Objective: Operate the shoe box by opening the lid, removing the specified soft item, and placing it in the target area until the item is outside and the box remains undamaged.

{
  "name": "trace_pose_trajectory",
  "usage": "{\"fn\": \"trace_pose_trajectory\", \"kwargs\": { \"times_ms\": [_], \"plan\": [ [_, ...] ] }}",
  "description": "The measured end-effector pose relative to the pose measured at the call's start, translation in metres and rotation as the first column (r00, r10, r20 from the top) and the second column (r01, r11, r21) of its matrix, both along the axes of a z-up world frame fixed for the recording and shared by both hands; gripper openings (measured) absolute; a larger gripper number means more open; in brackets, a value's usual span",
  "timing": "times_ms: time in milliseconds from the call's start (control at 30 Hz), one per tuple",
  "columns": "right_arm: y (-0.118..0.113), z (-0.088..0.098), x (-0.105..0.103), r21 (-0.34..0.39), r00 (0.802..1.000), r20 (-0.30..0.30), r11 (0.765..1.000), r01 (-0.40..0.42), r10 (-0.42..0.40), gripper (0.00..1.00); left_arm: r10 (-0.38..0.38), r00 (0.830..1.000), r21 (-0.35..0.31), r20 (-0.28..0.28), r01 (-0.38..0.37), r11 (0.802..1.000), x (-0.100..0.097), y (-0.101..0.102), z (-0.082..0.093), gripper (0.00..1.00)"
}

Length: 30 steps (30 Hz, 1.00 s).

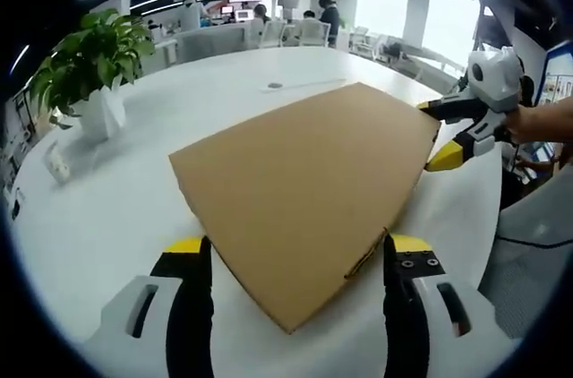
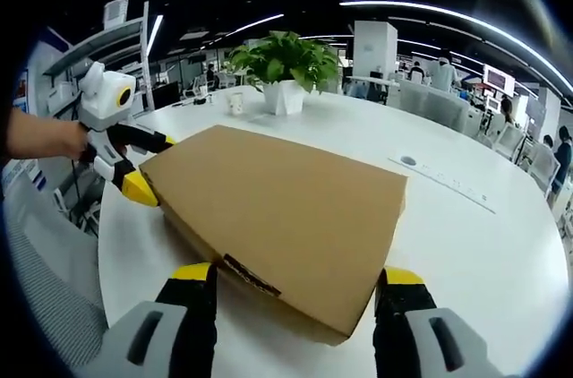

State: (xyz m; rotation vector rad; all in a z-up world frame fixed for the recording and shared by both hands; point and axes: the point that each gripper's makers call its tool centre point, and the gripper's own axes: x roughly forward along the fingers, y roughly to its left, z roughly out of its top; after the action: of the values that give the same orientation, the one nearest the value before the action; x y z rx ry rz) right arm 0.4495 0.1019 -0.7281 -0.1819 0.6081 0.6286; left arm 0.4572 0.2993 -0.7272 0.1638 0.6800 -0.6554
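A flat brown cardboard shoe box (image 1: 300, 185) (image 2: 277, 203) lies closed on the white table (image 1: 107, 217) (image 2: 474, 226). My left gripper (image 1: 297, 248) is open, its yellow-tipped jaws standing wide on either side of the box's near corner. In the right gripper view the left gripper (image 2: 154, 165) comes in from the left and straddles a box corner, one finger above and one below. My right gripper (image 2: 297, 275) is open too, jaws flanking the opposite end of the box. The right gripper (image 1: 431, 134) also reaches in at the far right corner. The box's contents are hidden.
A potted green plant (image 1: 89, 64) (image 2: 285, 60) stands on the table beyond the box, with a small white cup (image 2: 235, 102) beside it. A round cable port (image 1: 275, 86) (image 2: 408, 161) is set in the tabletop. Office chairs and people are far behind.
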Motion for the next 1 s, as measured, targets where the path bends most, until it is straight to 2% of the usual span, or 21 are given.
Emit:
{"fn": "trace_pose_trajectory", "kwargs": {
  "times_ms": [1000],
  "plan": [
    [0.031,0.0,-0.012,0.003,0.996,-0.005,0.996,0.094,-0.094,0.69,-0.093,0.996,0.035,-0.019,0.093,0.995,0.006,0.029,-0.001,0.77]
  ]
}}
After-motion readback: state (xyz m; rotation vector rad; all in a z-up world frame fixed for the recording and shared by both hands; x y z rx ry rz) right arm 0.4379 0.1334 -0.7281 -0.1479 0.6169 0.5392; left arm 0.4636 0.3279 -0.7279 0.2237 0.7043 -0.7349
